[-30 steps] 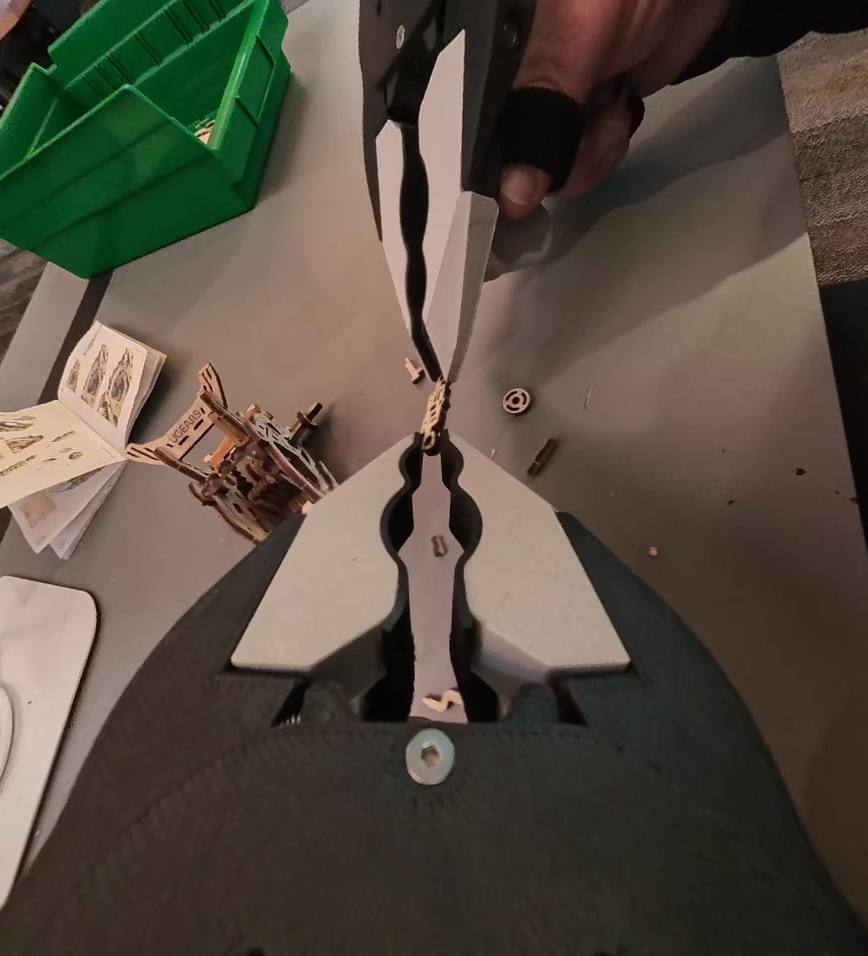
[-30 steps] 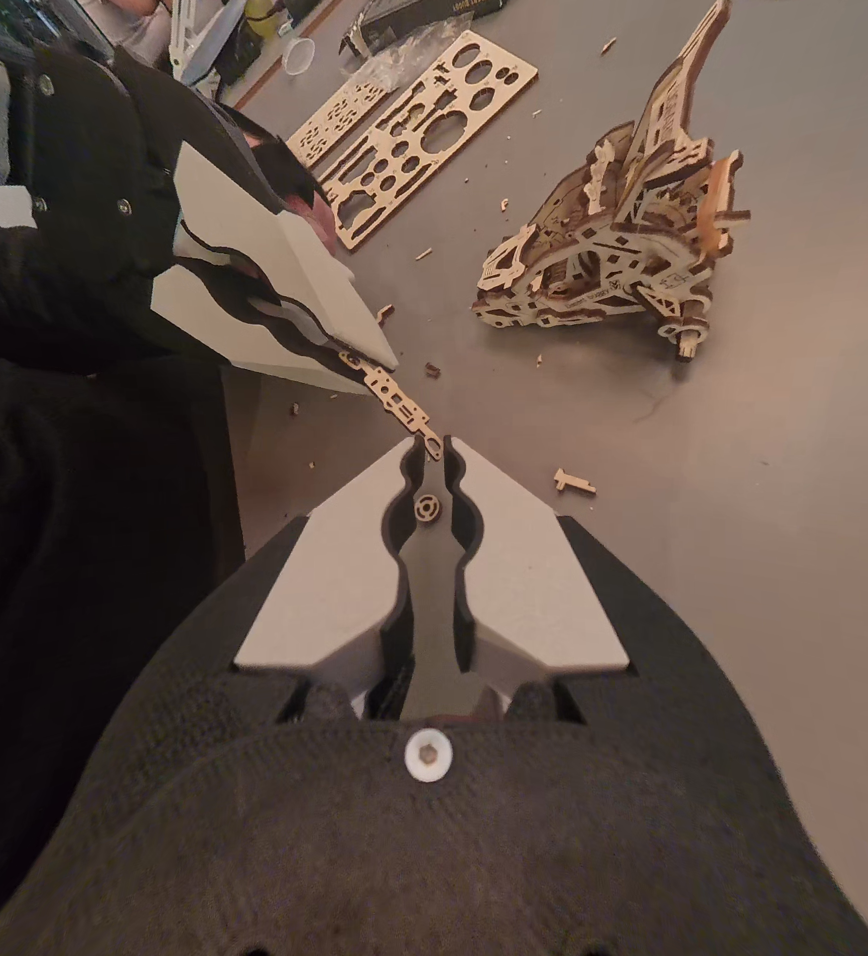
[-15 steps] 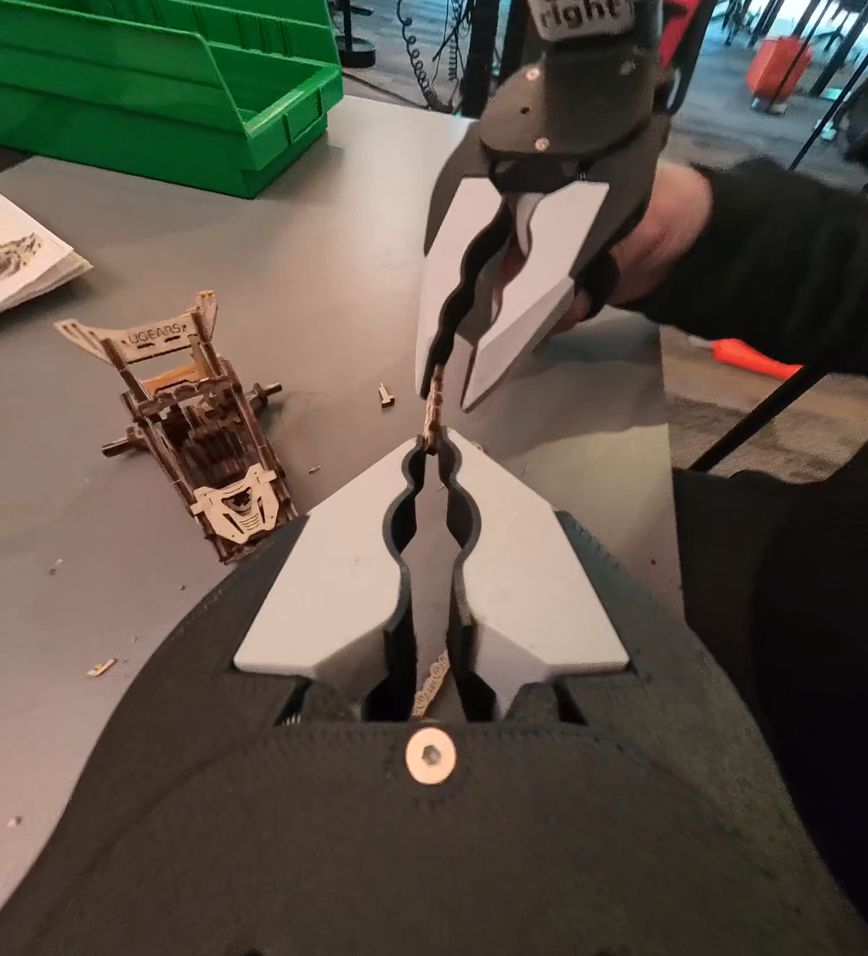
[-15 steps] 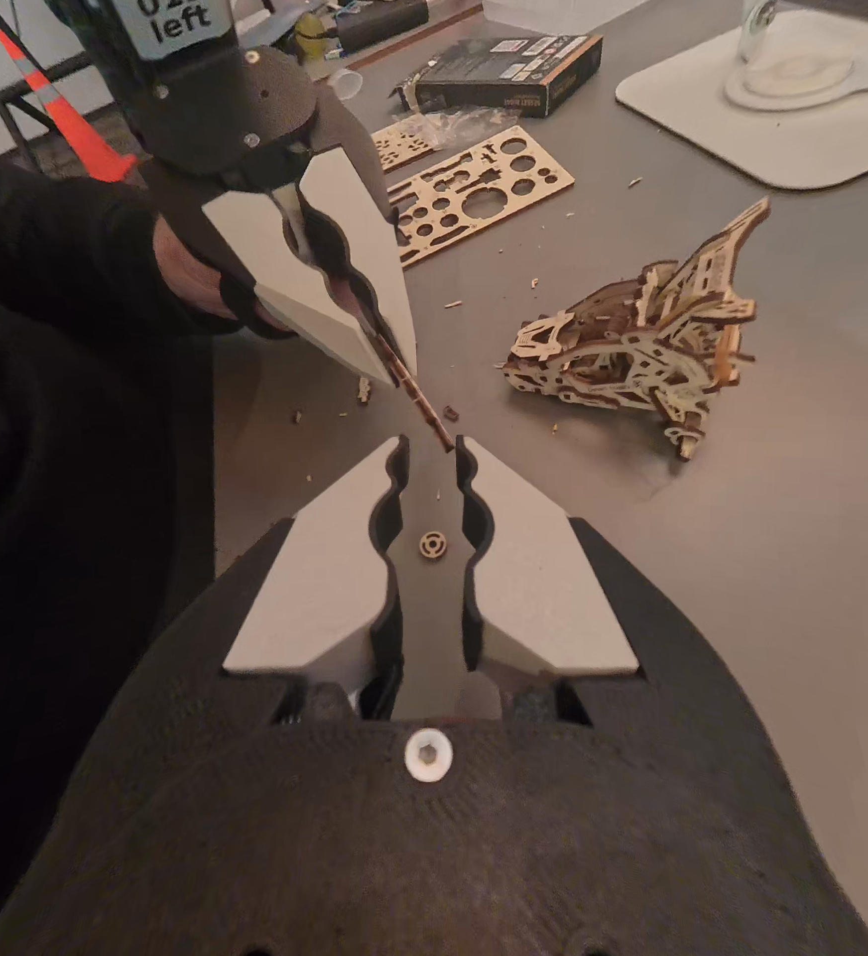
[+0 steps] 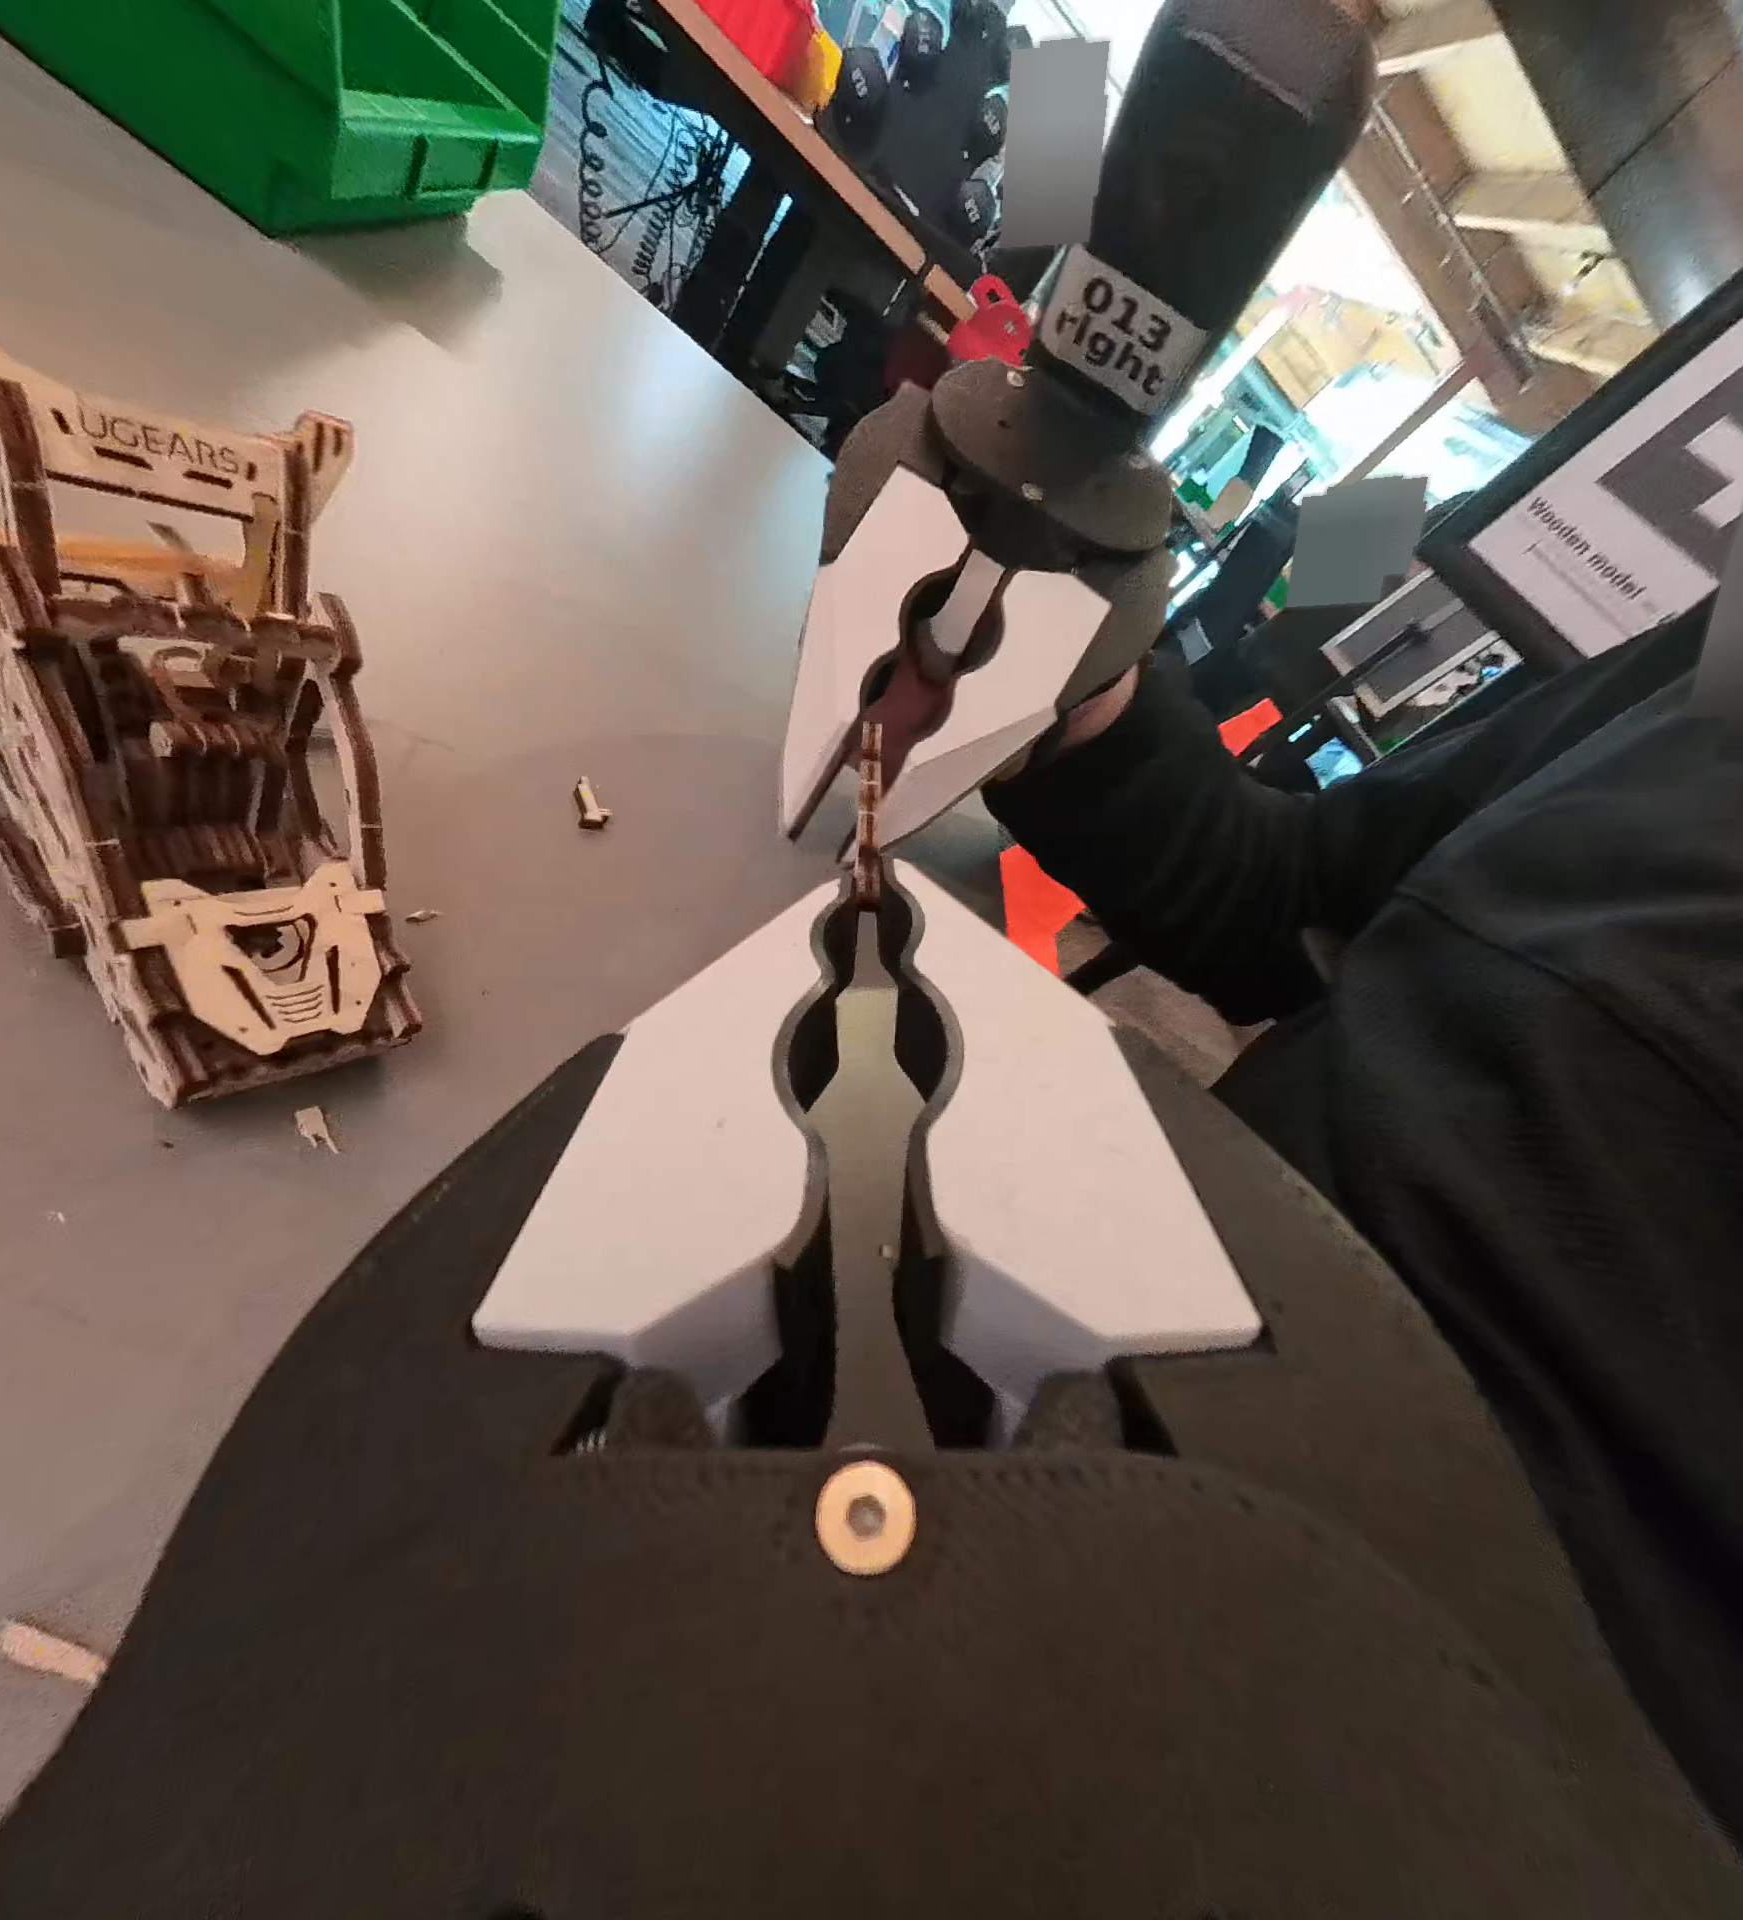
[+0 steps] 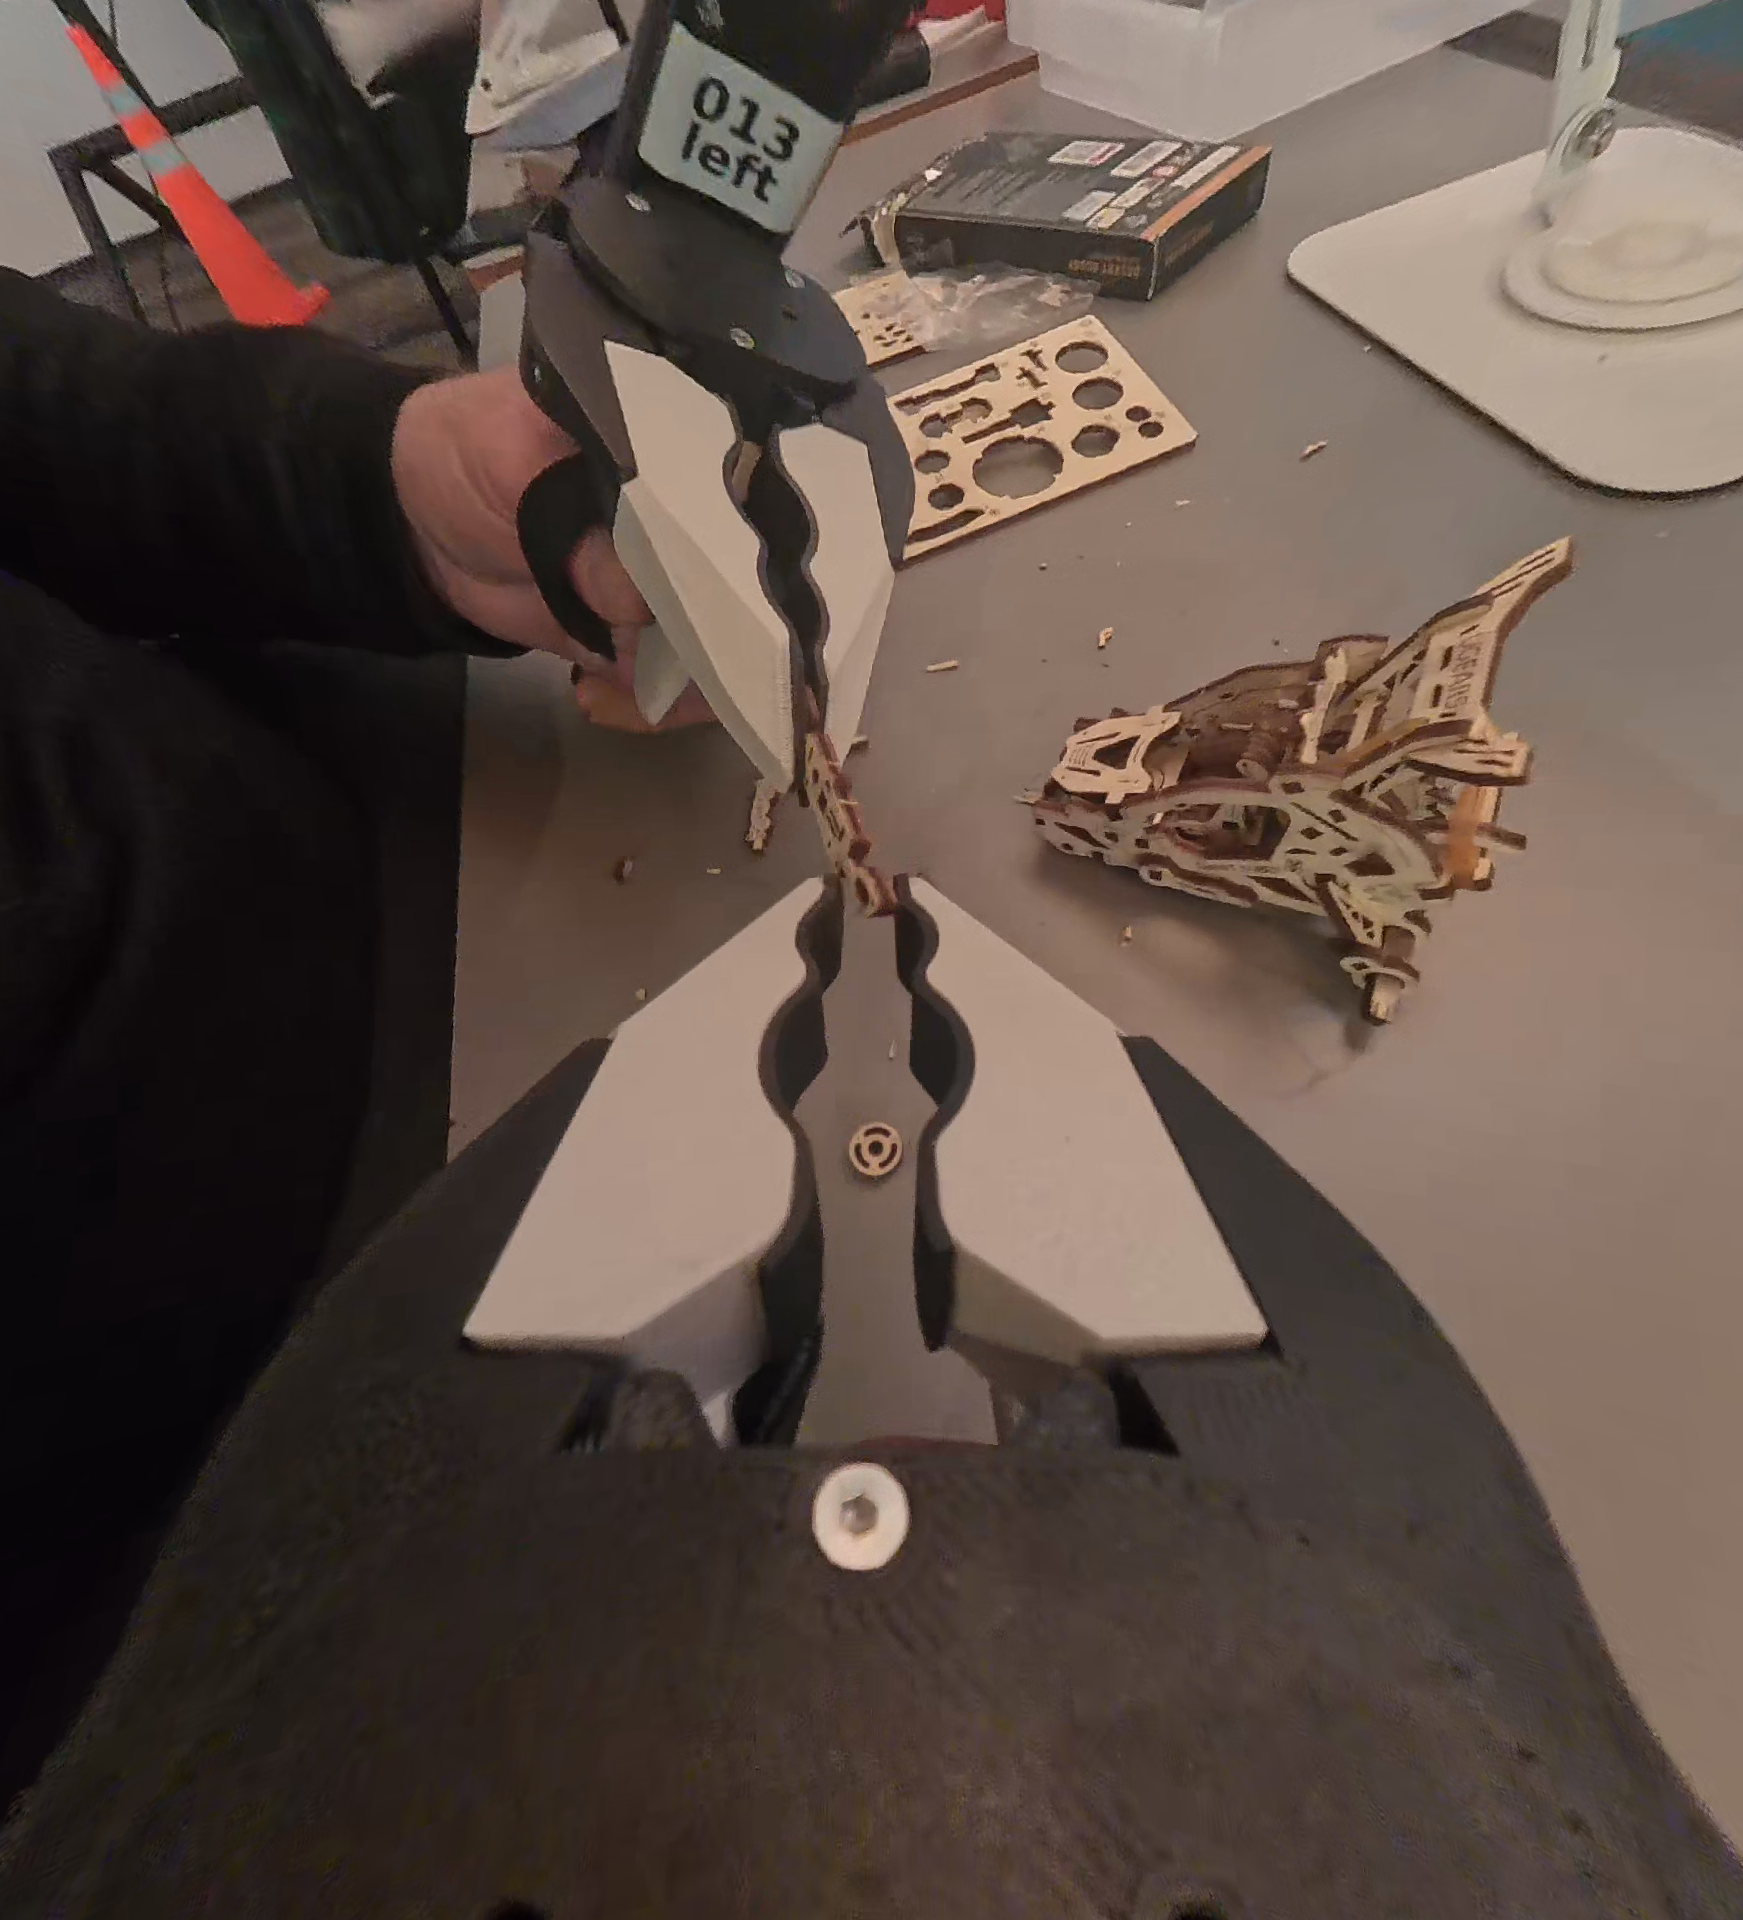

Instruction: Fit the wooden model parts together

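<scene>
Quick update. Both claws lifted off the grey table (image 5: 534, 520) compared with a second ago, when the little wooden strip (image 6: 841, 821) was being worked low over the surface. Half a second back, right gripper (image 6: 862, 894) wide open and off the piece. Now narrowed again, fingers a slim gap apart with the strip's lower end sitting between the tips at 12 o'clock in the right wrist view. Can't say for sure it's biting yet; looks more like lining up.

Left gripper (image 5: 867, 904) clamped tight on the strip's other end the whole way through. From the left wrist view, strip poking straight up toward 12 o'clock, edge-on, into the other claw.

Meaning for the task: probably a re-grip in mid-air, getting a better hold before pushing the strip into the model. No actual fitting done here yet.

Materials:
- Strip: thin laser-cut plywood, pale faces, dark burnt edges, row of square cut-outs, little tabs. Likely snaps easily if twisted.
- Half-built wooden model (image 6: 1282, 810) at 3 o'clock in the right view, lying tilted, same ply, lots of open lattice.
- Small round ring piece (image 6: 875, 1151) flat on the table, seen between the right fingers.
- Punched-out sheet (image 6: 1043, 436) around 1 o'clock, full of holes.
- Green plastic bin (image 5: 327, 94) at 11 o'clock in the left view.
- Wood crumbs scattered everywhere.
</scene>
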### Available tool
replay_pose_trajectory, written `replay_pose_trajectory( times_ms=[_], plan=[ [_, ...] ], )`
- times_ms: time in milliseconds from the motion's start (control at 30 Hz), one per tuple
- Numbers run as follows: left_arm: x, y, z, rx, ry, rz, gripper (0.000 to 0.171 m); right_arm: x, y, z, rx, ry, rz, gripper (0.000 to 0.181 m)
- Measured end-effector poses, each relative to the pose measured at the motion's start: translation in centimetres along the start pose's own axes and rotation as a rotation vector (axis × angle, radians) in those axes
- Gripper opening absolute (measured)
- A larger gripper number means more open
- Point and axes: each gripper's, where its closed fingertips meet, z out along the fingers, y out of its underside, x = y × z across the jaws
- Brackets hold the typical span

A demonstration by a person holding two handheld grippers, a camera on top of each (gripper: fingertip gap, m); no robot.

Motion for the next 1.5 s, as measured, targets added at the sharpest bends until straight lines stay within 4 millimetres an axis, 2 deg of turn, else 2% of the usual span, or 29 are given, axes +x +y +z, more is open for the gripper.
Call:
replay_pose_trajectory(
  times_ms=[200, 433, 533, 600, 667, 833, 933, 1067, 1133, 1267, 1333, 1433, 1500],
  plan=[
    [0.4, -0.1, -0.6, -0.034, 0.038, 0.019, 0.0, -0.4, -1.1, -0.7, -0.022, 0.044, -0.059, 0.006],
    [0.1, -0.4, -1.1, -0.051, 0.057, 0.033, 0.0, -0.6, -1.5, -0.4, 0.001, -0.06, 0.069, 0.004],
    [-0.3, -0.5, -1.3, -0.06, 0.057, 0.034, 0.0, 0.1, -2.0, -0.5, 0.033, -0.061, 0.129, 0.019],
    [-0.2, -0.8, -1.5, -0.059, 0.07, 0.037, 0.0, 0.1, -2.3, -0.5, 0.053, -0.076, 0.144, 0.016],
    [-0.3, -0.9, -1.5, -0.075, 0.067, 0.044, 0.0, 0.1, -2.4, -0.3, 0.05, -0.071, 0.126, 0.005],
    [-1.1, -1.4, -1.5, -0.077, 0.044, 0.064, 0.001, 0.3, -2.6, 0.0, 0.07, -0.083, 0.144, 0.001],
    [-2.2, -2.2, -1.7, -0.03, -0.022, 0.082, 0.007, 1.2, -2.7, -0.1, 0.095, -0.054, 0.156, 0.001],
    [-4.0, -2.9, -2.7, 0.016, -0.132, 0.111, 0.025, 3.1, -2.6, -0.9, 0.135, 0.014, 0.179, 0.001],
    [-6.0, -2.1, -3.1, -0.043, -0.275, 0.151, 0.038, 4.0, -2.1, -1.3, 0.134, 0.042, 0.179, 0.001],
    [-8.8, -0.2, -3.5, -0.183, -0.478, 0.223, 0.048, 5.1, -2.0, -2.2, 0.173, 0.072, 0.132, 0.001],
    [-9.3, 0.4, -3.6, -0.212, -0.529, 0.225, 0.049, 5.3, -2.2, -2.8, 0.2, 0.099, 0.082, 0.001],
    [-9.7, 1.5, -3.4, -0.27, -0.558, 0.208, 0.046, 6.3, -1.1, -2.9, 0.153, 0.161, 0.049, 0.001],
    [-9.6, 2.0, -2.7, -0.31, -0.548, 0.199, 0.046, 6.2, -0.9, -2.9, 0.163, 0.149, 0.045, 0.001]
  ],
)
